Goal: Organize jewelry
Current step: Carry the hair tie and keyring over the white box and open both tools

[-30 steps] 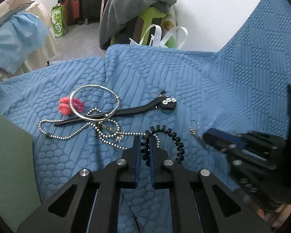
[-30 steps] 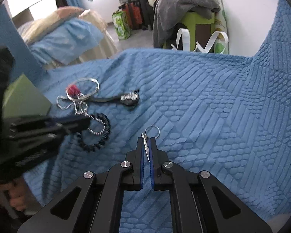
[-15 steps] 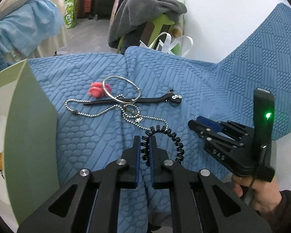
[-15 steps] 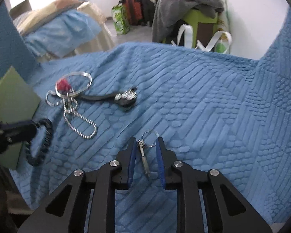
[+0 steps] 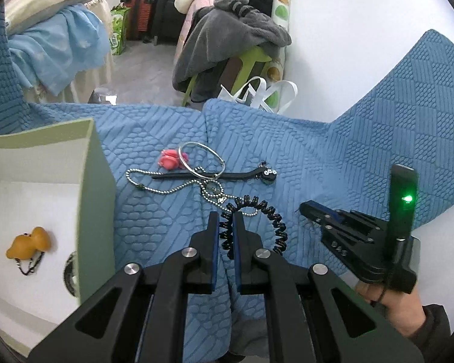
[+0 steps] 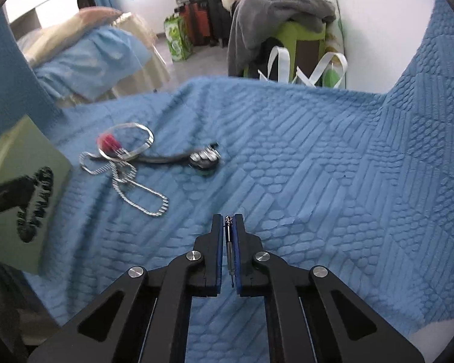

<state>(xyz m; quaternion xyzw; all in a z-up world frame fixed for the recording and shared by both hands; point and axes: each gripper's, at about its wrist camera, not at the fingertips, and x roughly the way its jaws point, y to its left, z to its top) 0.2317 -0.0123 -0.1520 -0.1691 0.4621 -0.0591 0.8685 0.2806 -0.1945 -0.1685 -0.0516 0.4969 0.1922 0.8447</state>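
— What is held by the left gripper [image 5: 226, 227]?
— A black coiled spiral bracelet [image 5: 257, 227] is clamped between its closed jaws, beside the open green box [image 5: 95, 187].
— And the right gripper [image 6: 229, 230]?
— Its jaws are closed on a slim silver pendant [image 6: 228, 242] (ring end forward), above the blue quilted cloth [image 6: 317, 166].

On the bedspread [image 5: 333, 157] ahead of me, the bangle [image 5: 201, 160], bead chain [image 5: 166, 186] and long hairpin [image 5: 215, 176] lie tangled together toward its far edge. The open box [image 5: 93, 199] stands at the bedspread's left edge, a pendant [image 5: 28, 246] inside it. Between the tangle and the near edge, my left claw [image 5: 226, 220] pinches the coiled hair tie [image 5: 266, 227], and my right claw [image 6: 228, 224] pinches an earring [image 6: 229, 242].
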